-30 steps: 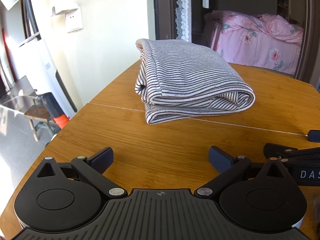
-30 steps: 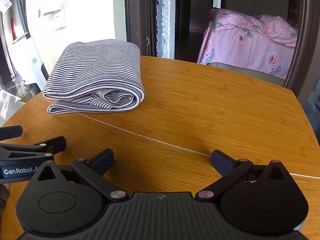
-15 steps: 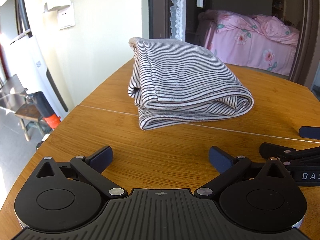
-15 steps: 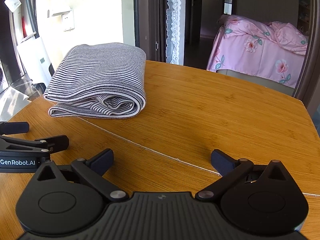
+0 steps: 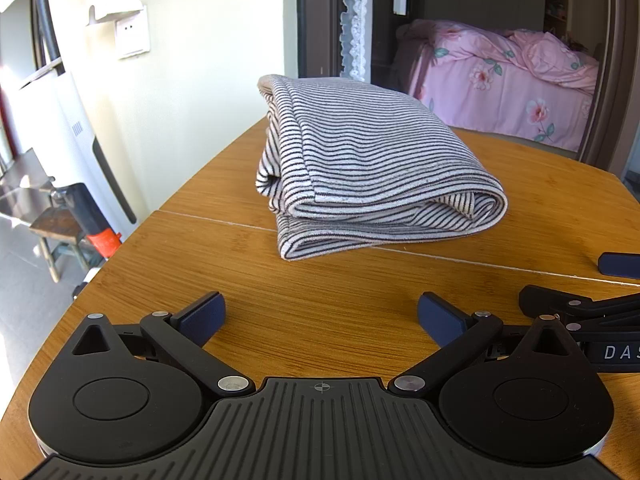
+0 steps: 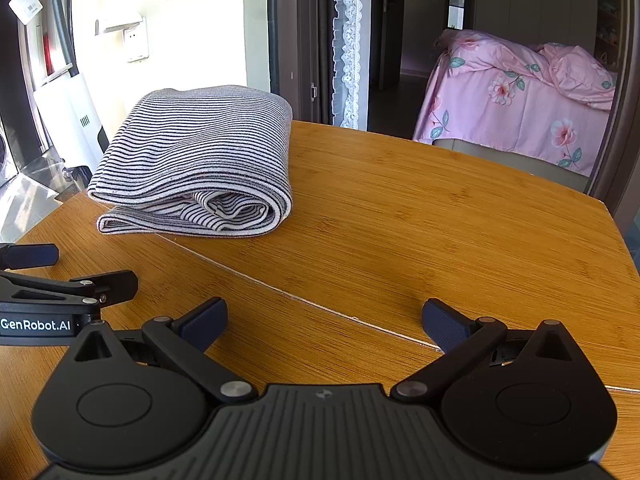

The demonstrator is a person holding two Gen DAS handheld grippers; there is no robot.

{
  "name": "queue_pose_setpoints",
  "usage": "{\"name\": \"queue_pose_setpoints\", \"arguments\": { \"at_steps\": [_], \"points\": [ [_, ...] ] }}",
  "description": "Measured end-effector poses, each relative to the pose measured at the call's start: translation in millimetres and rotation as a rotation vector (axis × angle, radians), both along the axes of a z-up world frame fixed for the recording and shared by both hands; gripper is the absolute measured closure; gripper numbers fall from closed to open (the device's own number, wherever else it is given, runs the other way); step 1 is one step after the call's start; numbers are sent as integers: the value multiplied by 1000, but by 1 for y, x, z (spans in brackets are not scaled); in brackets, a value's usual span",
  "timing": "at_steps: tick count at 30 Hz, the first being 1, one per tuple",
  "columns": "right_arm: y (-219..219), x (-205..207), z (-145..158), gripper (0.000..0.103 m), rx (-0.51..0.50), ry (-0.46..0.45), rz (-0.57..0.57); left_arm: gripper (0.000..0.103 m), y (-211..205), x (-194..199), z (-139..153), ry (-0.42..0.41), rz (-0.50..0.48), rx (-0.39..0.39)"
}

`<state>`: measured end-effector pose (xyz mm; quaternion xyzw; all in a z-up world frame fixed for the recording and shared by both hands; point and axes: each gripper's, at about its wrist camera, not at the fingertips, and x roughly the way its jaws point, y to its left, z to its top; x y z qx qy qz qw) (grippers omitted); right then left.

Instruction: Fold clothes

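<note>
A black-and-white striped garment lies folded in a thick bundle on the wooden table, across the table's seam; it also shows in the right wrist view. My left gripper is open and empty, hovering low over the table a short way in front of the bundle. My right gripper is open and empty, to the right of the bundle and apart from it. Each gripper shows at the edge of the other's view: the right one, the left one.
The table's left edge curves close to the bundle; beyond it are a stool and a white appliance. A doorway behind the table opens on a bed with pink floral bedding. A chair back stands at the far table edge.
Both grippers have drifted slightly, so the bundle sits a little further right in each view. Both stay open and empty. The garment has not moved.
</note>
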<state>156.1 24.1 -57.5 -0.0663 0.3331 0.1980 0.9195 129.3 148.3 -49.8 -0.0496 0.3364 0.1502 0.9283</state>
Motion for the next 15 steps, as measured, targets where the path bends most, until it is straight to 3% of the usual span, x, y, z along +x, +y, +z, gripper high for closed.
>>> {"name": "queue_pose_setpoints", "arguments": {
  "at_steps": [15],
  "points": [
    [-1,0,0,0,0,0,0,0,1,1,0,0,-1,0]
  ]
}}
